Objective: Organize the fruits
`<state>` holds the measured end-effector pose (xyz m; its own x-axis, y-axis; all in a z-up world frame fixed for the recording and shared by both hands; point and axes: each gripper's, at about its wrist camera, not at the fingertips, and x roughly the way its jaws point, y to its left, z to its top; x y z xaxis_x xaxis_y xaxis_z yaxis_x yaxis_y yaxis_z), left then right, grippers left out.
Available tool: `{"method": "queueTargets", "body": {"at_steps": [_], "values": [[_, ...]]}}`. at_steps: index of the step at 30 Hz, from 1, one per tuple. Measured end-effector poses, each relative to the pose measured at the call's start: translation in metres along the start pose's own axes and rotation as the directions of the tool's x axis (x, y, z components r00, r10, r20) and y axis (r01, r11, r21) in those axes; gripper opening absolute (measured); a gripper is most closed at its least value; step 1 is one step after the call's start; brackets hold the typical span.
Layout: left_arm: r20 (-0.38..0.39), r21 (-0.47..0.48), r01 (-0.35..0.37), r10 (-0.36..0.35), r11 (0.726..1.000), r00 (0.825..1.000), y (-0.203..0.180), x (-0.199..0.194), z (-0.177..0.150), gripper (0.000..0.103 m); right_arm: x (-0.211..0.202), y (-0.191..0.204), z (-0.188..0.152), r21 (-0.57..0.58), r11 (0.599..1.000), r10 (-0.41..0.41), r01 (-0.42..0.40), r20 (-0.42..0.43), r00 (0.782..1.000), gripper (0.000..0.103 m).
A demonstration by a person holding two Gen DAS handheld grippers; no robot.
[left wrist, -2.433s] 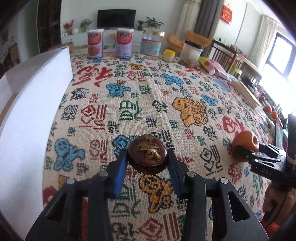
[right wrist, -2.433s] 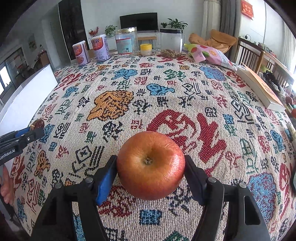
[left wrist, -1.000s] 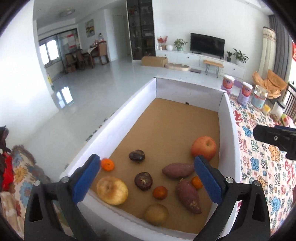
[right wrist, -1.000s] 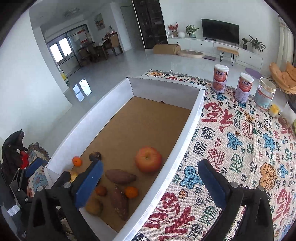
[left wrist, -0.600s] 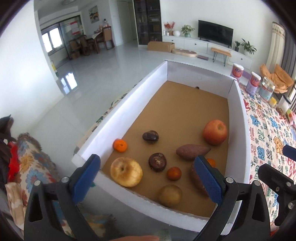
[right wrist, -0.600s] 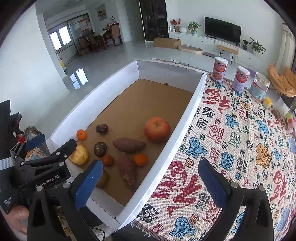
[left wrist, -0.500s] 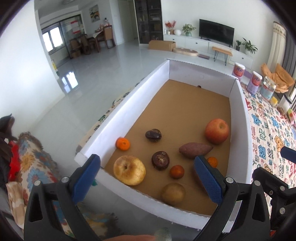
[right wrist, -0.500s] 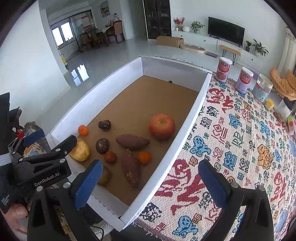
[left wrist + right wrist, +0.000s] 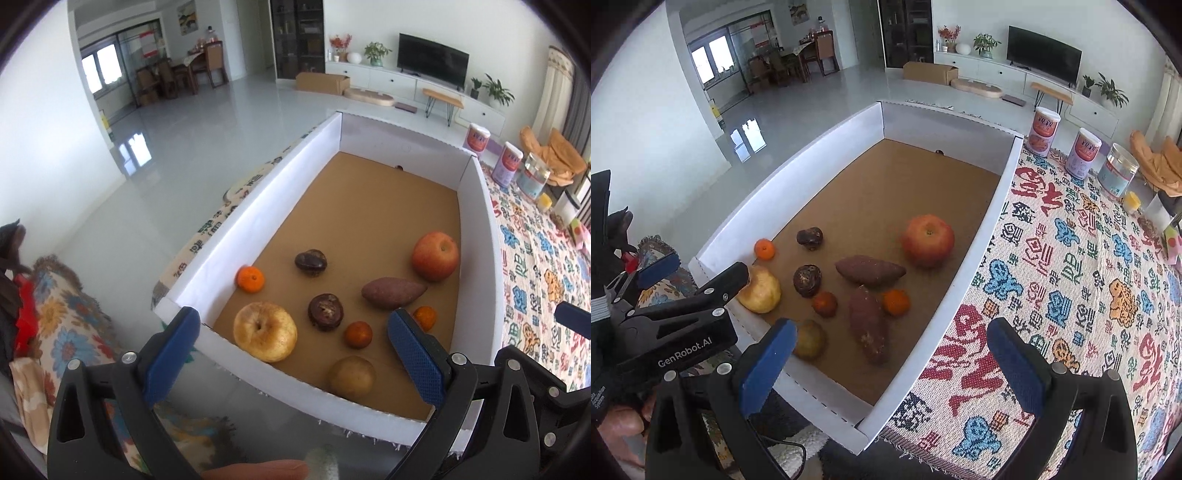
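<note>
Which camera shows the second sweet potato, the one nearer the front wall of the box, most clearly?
The right wrist view: there the near sweet potato lies fully visible, lengthwise beside the orange. In the left wrist view it is almost wholly hidden behind the blue pad of the left tongs.

The room is big and bright, with white walls (image 9: 40,122) and a shiny grey floor (image 9: 207,122). A black TV (image 9: 434,64) sits on a long white cabinet (image 9: 406,86). Far off are windows (image 9: 711,62) and brown chairs (image 9: 823,48).

Both wrist views look down, sharing the white box (image 9: 236,236).
</note>
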<state>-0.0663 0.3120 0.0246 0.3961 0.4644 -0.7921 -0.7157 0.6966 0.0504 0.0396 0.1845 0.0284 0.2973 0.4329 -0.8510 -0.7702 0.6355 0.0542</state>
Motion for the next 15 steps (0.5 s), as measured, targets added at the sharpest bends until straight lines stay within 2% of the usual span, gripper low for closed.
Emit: {"method": "queueTargets", "body": {"at_steps": [6,10,15], "values": [[-0.003,0.036,0.005,-0.005,0.999,1.0,-0.007,-0.007,0.002,0.102,-0.008,0.001,0.0,0.014,1.0,-0.005,0.005,0.003,1.0,0.102],[-0.025,0.023,0.06,-0.059,0.998,0.998,-0.007,-0.013,0.005,0.102,-0.02,0.001,0.0,0.026,1.0,-0.009,0.008,0.011,1.0,0.102],[0.013,0.031,0.056,-0.056,0.998,0.998,-0.006,-0.032,0.01,0.102,-0.035,0.002,0.003,0.03,0.999,0.012,-0.012,0.027,1.0,0.102]]}}
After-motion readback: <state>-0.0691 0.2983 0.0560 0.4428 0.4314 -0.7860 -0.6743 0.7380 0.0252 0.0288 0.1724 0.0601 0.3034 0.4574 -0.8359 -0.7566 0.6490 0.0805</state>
